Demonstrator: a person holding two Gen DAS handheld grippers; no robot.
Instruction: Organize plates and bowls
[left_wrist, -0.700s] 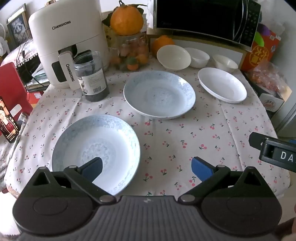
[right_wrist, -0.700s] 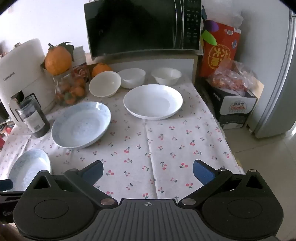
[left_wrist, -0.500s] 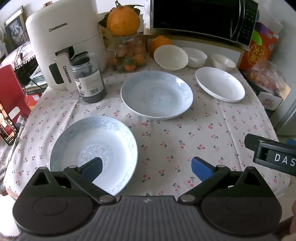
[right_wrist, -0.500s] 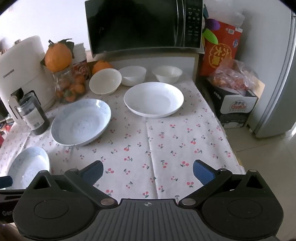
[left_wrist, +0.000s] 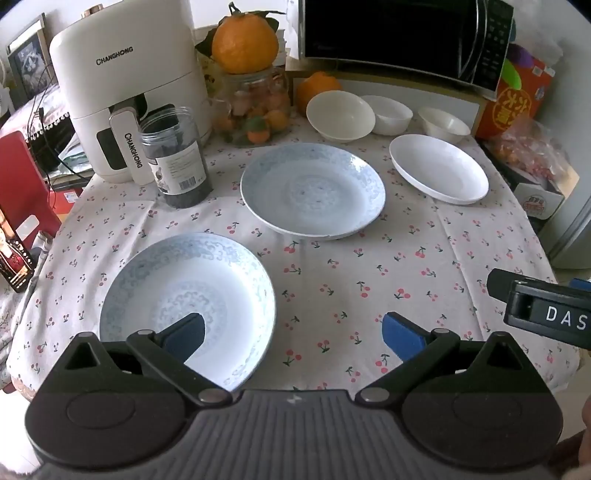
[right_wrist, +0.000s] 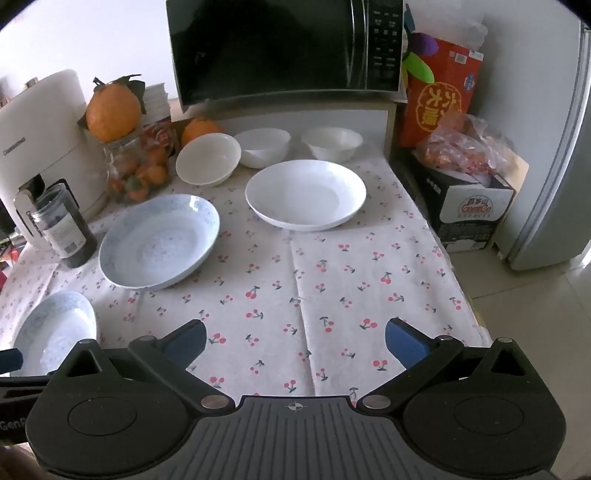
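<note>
A near blue-patterned plate (left_wrist: 177, 295) (right_wrist: 48, 328) lies at the table's front left. A second blue-patterned plate (left_wrist: 312, 190) (right_wrist: 159, 240) lies mid-table. A white plate (left_wrist: 437, 168) (right_wrist: 306, 194) lies to the right. Three white bowls stand at the back: (left_wrist: 340, 115) (right_wrist: 207, 163), (left_wrist: 391, 113) (right_wrist: 263, 146), (left_wrist: 445, 123) (right_wrist: 331, 143). My left gripper (left_wrist: 293, 332) is open and empty, its left finger over the near plate. My right gripper (right_wrist: 295, 343) is open and empty above the front edge; its body shows in the left wrist view (left_wrist: 543, 306).
A white air fryer (left_wrist: 122, 96), a dark jar (left_wrist: 177, 158), a glass jar of fruit (left_wrist: 255, 107) with an orange on top, and a microwave (right_wrist: 284, 48) line the back. Boxes and a bag (right_wrist: 465, 177) stand right of the table, by a fridge (right_wrist: 554, 147).
Both grippers have edged forward over the table, so the plates and bowls look slightly nearer. Both stay open. Nothing on the table has moved.
</note>
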